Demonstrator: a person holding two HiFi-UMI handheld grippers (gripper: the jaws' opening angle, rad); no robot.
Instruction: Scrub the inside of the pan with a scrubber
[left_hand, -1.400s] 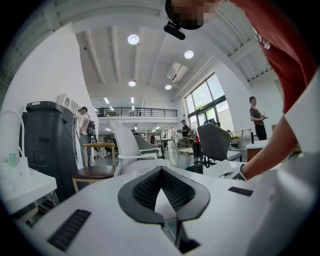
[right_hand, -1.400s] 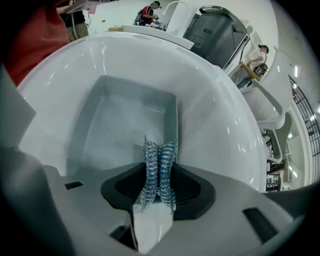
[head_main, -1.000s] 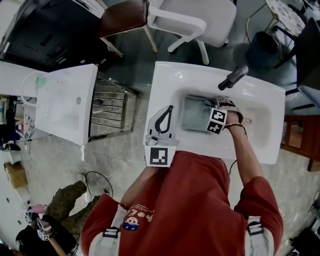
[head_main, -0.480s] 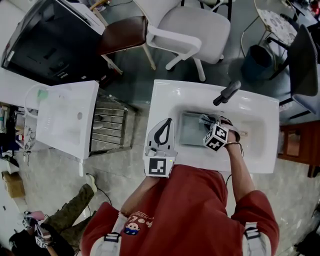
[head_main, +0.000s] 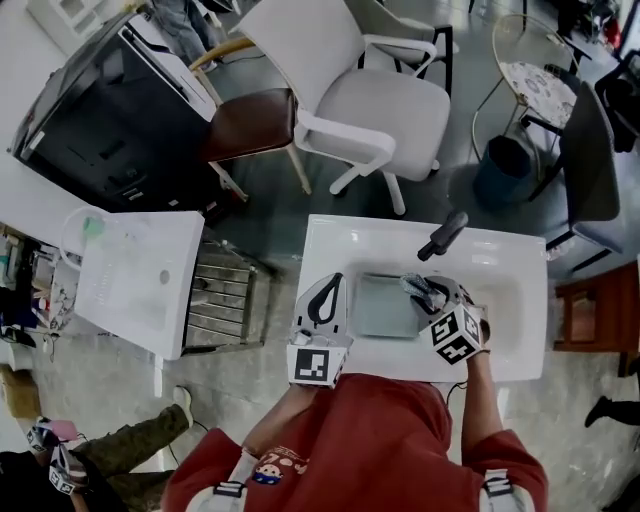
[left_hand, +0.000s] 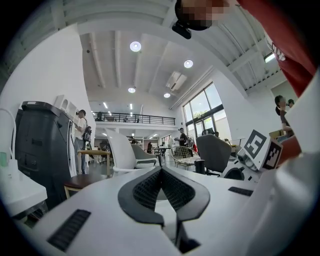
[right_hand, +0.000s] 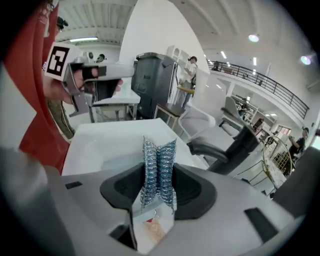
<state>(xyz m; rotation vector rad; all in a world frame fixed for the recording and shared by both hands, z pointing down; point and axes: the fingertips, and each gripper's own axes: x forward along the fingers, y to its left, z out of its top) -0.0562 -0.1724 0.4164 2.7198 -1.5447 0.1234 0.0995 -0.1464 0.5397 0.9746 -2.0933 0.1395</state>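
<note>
Though folded (double), scrubber between right tongs

On my feed the operator wears a red short-sleeved T-shirt with a small cartoon print on the left chest. Pale harness straps cross both shoulders, each with a black buckle.

The left gripper is a smooth white plastic shell. Its two black jaw pads are ribbed on their inner faces and form a teardrop outline. Dark slotted vents sit on either side of the shell. A white cube with black square markers sits at its rear.

The right gripper has the same white-and-black build and its own marker cube.
</note>
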